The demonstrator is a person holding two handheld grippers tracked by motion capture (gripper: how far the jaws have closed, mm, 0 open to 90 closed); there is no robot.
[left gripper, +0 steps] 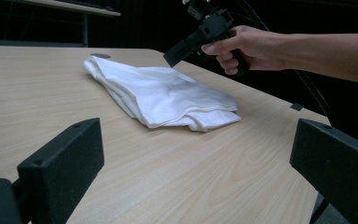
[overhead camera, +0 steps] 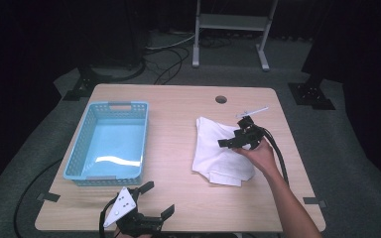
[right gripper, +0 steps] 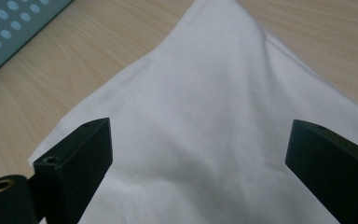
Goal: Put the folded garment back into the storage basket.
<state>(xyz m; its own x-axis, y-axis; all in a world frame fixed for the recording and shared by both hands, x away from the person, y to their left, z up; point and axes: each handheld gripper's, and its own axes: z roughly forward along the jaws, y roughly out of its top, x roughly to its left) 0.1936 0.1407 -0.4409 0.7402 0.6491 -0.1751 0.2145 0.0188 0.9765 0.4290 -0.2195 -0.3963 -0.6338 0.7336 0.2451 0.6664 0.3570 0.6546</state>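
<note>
A folded white cloth (overhead camera: 217,151) lies on the right half of the wooden table (overhead camera: 178,198). My right gripper (overhead camera: 230,142) hovers just above the cloth's right side, open, with nothing between its jaws; in the right gripper view the cloth (right gripper: 200,126) spreads below both wide-apart jaws. My left gripper (overhead camera: 156,198) sits at the table's front edge, open and empty, pointing toward the cloth (left gripper: 161,95). The left gripper view also shows the hand holding the right gripper (left gripper: 186,46) above the cloth's far side.
A light blue plastic basket (overhead camera: 110,144) with perforated walls stands empty on the table's left half; its corner (right gripper: 9,28) appears in the right gripper view. A round cable hole (overhead camera: 221,99) is near the table's back edge. A metal stand (overhead camera: 230,29) is on the floor behind.
</note>
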